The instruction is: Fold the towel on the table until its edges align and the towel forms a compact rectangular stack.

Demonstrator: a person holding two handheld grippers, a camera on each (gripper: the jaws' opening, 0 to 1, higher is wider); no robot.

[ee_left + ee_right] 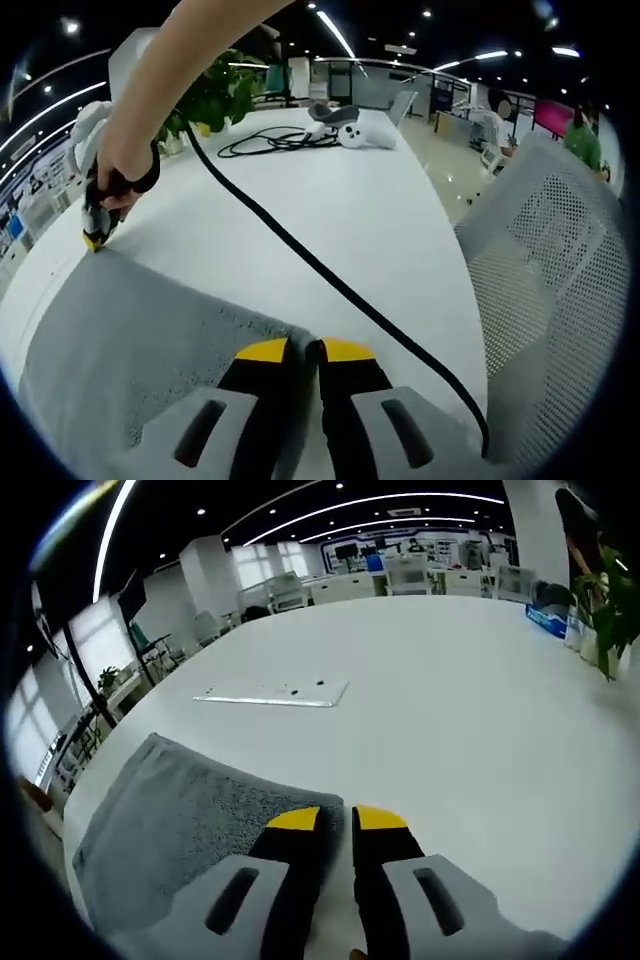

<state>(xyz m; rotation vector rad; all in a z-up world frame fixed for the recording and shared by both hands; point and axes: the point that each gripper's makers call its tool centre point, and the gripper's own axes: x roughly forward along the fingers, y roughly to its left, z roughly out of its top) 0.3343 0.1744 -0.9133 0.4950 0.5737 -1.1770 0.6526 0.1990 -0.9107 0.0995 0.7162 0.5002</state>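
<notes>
A grey towel [150, 340] lies flat on the white table [380, 220]. In the left gripper view my left gripper [305, 350] is at the towel's near edge, its yellow-tipped jaws closed on the cloth. At the towel's far corner a hand holds my right gripper [95, 235], tip down on that corner. In the right gripper view the towel [190, 820] spreads to the left, and my right gripper [337, 820] is shut on its corner, jaws nearly together.
A black cable [330, 285] crosses the table past the towel's edge to a coil and a white device [355, 128]. A potted plant [215, 95] stands at the back. A mesh chair [560, 300] is on the right. A metal plate [270, 693] lies on the table.
</notes>
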